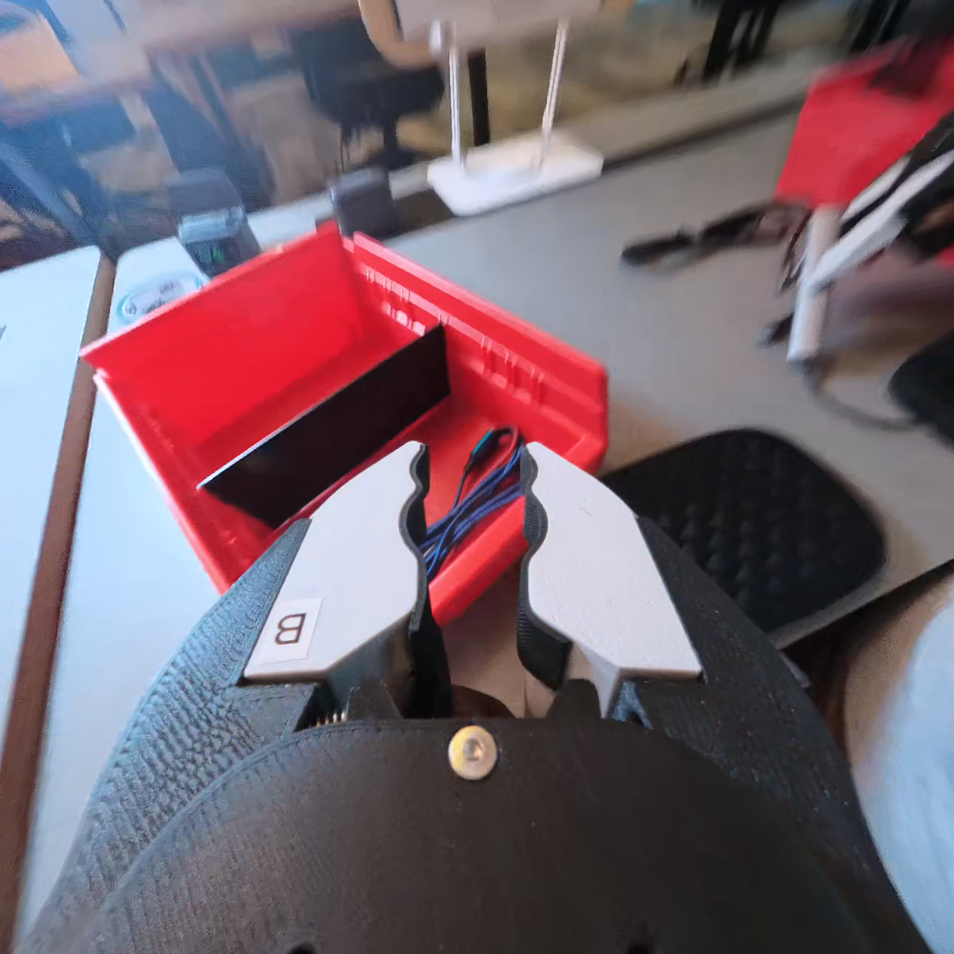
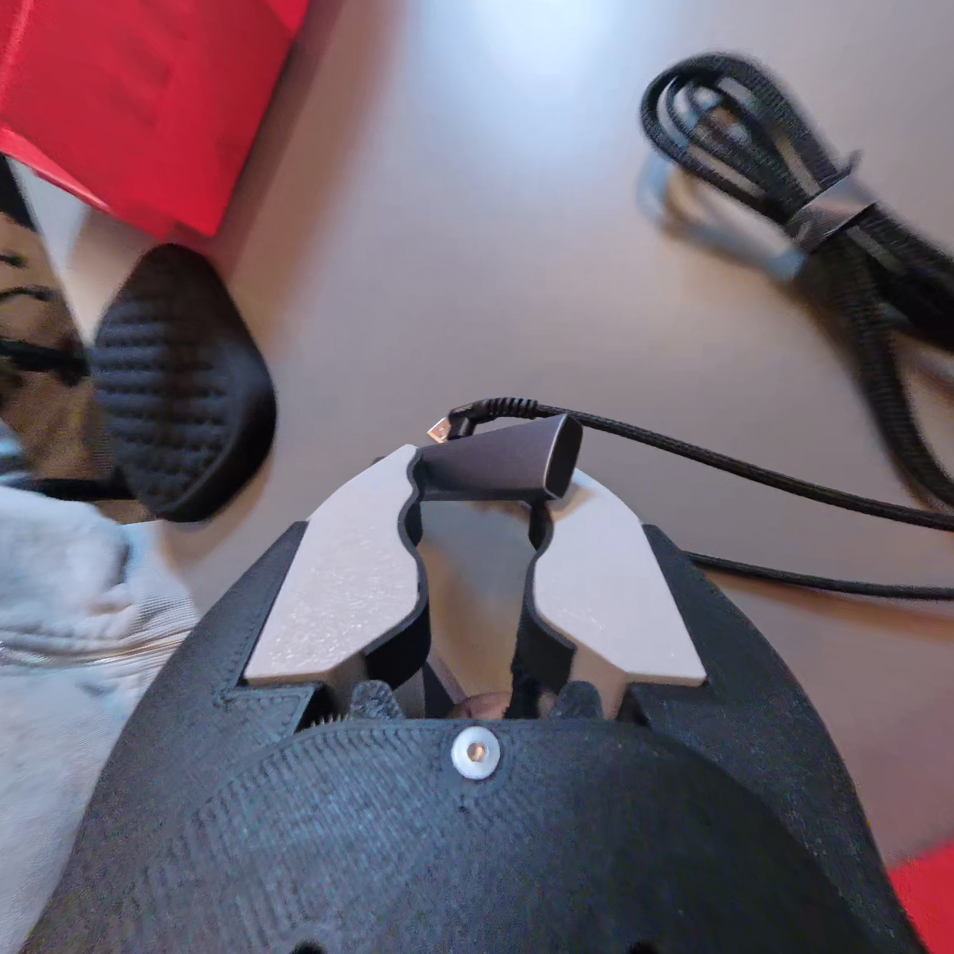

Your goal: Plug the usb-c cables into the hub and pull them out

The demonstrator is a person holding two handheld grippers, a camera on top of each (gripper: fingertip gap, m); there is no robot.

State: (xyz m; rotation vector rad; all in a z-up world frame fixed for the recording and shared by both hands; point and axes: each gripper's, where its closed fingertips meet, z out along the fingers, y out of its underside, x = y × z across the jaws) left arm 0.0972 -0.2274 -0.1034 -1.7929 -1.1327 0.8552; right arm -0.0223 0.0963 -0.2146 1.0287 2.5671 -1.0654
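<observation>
right gripper (image 2: 477, 477) clamped on hub (image 2: 498, 459), frame centre | hub small, rigid, smooth, likely slippery: hold flat sides | braided cable (image 2: 722, 477) limp: grip plug (image 2: 457, 420) | left gripper (image 1: 472, 464) parted, empty, over red bin (image 1: 542, 371)

My left gripper (image 1: 472, 467) hangs with its jaws parted and empty over the near end of a red bin (image 1: 330, 371) at twelve o'clock. A black divider (image 1: 335, 433) crosses the bin; blue wires (image 1: 475, 511) lie in its near compartment. A black textured pad (image 1: 748, 526) sits at two o'clock on the table (image 1: 645, 309).
</observation>
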